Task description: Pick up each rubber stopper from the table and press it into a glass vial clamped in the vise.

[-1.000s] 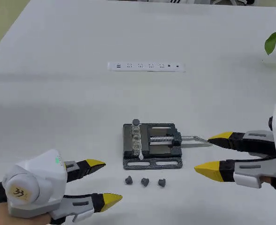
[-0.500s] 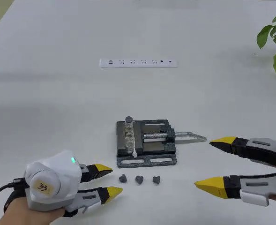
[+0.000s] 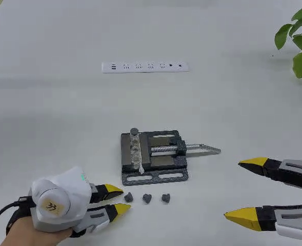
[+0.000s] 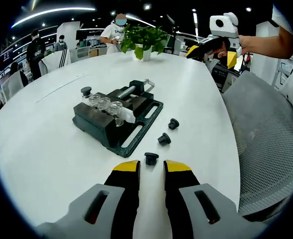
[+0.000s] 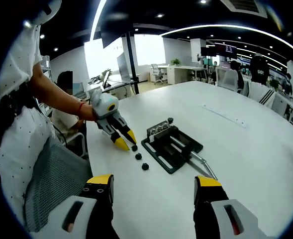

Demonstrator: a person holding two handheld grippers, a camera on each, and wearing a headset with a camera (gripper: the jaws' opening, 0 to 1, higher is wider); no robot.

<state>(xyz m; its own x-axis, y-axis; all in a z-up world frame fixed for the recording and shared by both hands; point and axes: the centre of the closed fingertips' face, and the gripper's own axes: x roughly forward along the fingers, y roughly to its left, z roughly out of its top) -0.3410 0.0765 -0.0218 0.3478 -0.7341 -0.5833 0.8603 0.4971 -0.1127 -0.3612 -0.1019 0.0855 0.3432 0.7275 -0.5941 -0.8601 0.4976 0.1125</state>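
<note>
So far one clear glass vial [image 3: 135, 138] in the black metal vise [image 3: 163, 160] is capped; three dark rubber stoppers [image 3: 147, 198] lie on the white desk [image 3: 63, 128]. Your left gripper [image 3: 121, 199] holds its jaws narrowly apart beside one; your right gripper [image 3: 237, 189], wide apart.

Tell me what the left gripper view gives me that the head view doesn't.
Left gripper view adds: the open mouths of three vials, the nearest stopper lying just ahead of the gap between the left gripper fingers, a mesh chair, and people in the room behind.
Head view adds: the left gripper's white housing held in the hand, and the power strip with its sockets plain.
Both share: the vise, one stoppered vial, three loose stoppers, the plant, and the open right gripper.
</note>
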